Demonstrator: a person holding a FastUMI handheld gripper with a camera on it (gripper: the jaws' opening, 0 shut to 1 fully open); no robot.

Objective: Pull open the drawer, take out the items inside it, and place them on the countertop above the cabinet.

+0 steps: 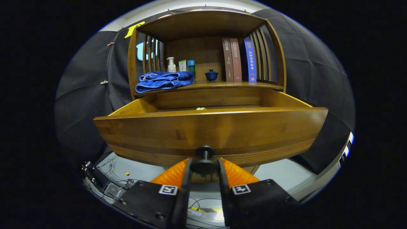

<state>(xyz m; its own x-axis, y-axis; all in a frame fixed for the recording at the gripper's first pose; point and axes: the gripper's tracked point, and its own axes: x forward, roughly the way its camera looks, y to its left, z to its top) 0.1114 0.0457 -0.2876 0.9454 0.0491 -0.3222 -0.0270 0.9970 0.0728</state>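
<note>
Two fingers of the gripper (pixel 204 165) are clenched on the dark knob (pixel 204 165) of the drawer (pixel 210 130), which is pulled out. A small pale item (pixel 201 108) peeks over the drawer front. Beyond, the countertop (pixel 222 85) holds a blue towel (pixel 163 80), bottles (pixel 171 65), a lidded cup (pixel 211 75) and books (pixel 239 59).

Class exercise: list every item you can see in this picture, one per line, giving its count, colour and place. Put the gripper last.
Drawer: one, brown wood, pulled open below the countertop.
Knob: one, dark, on the drawer front, between the fingers.
Small item: one, pale, inside the drawer, mostly hidden.
Towel: one, blue, folded on the countertop.
Bottles: about three, white and teal, behind the towel.
Lidded cup: one, dark blue, mid-countertop.
Books: three, two brown, one blue, upright.
Hand-held gripper: one, fingers either side of the knob.
</note>
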